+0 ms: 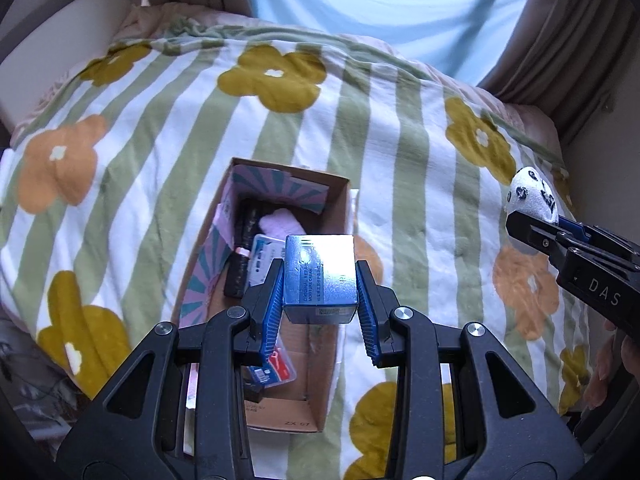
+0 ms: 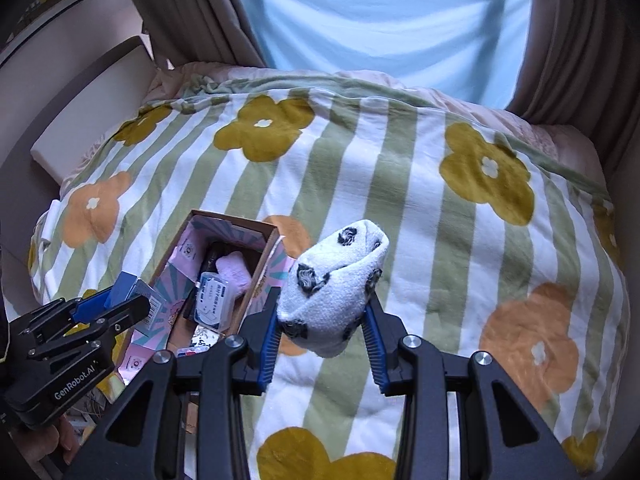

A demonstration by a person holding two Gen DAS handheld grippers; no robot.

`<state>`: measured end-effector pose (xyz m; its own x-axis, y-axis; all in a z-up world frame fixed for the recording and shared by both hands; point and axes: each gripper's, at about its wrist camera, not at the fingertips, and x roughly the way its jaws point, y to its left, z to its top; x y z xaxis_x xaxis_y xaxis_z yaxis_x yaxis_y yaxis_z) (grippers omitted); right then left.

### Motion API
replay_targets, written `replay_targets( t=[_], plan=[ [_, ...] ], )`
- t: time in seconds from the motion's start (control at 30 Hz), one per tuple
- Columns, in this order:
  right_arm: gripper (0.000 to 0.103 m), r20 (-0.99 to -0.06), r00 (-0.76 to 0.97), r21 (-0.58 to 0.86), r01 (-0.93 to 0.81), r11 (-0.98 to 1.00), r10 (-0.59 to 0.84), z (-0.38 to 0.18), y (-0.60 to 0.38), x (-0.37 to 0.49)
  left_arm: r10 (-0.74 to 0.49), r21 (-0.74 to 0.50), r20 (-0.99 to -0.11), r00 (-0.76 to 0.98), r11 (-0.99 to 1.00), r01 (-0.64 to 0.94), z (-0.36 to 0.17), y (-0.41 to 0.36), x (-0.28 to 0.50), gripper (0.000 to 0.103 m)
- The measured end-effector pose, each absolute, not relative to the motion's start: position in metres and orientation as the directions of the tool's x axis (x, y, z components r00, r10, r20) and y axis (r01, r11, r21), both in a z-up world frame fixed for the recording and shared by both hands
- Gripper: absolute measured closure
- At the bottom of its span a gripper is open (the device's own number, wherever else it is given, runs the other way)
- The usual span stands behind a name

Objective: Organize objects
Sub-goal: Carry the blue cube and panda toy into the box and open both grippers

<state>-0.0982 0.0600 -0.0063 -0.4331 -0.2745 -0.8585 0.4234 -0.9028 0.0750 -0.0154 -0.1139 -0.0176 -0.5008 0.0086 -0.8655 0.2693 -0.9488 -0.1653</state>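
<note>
My left gripper [image 1: 320, 276] is shut on a blue cream box [image 1: 320, 276] and holds it above the near half of an open cardboard box [image 1: 336, 216] on the bed. The cardboard box holds a pink fuzzy item [image 1: 280, 222], a black case [image 1: 240, 264] and blue-white packets [image 1: 264, 258]. My right gripper [image 2: 326, 308] is shut on a rolled white sock with dark prints [image 2: 332, 292], held above the blanket just right of the cardboard box [image 2: 264, 256]. The sock also shows at the right edge of the left wrist view [image 1: 532, 196]. The left gripper with its blue box [image 2: 132, 290] shows at lower left.
The bed carries a striped green-white blanket with yellow and orange flowers [image 1: 400, 120]. A white headboard panel [image 1: 60, 48] stands at left. Curtains [image 2: 580, 40] and a bright window lie beyond the bed. Clutter sits on the floor at lower left [image 1: 32, 392].
</note>
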Motion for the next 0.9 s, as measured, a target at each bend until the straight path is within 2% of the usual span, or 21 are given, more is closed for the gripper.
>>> replay_targets(
  t=[0.37, 0.9],
  plan=[
    [0.068, -0.898, -0.257, 0.104, 0.663, -0.742, -0.356, -0.044, -0.05, -0.123, -0.059, -0.16, -0.906, -0.418, -0.868, 0.469, -0.064, -0.171, 0.01, 0.072],
    [0.068, -0.961, -0.068, 0.114, 0.783, -0.611, -0.267, -0.172, -0.15, -0.174, -0.007, -0.183, -0.951, -0.308, -0.789, 0.586, -0.164, -0.184, 0.004, 0.072]
  ],
)
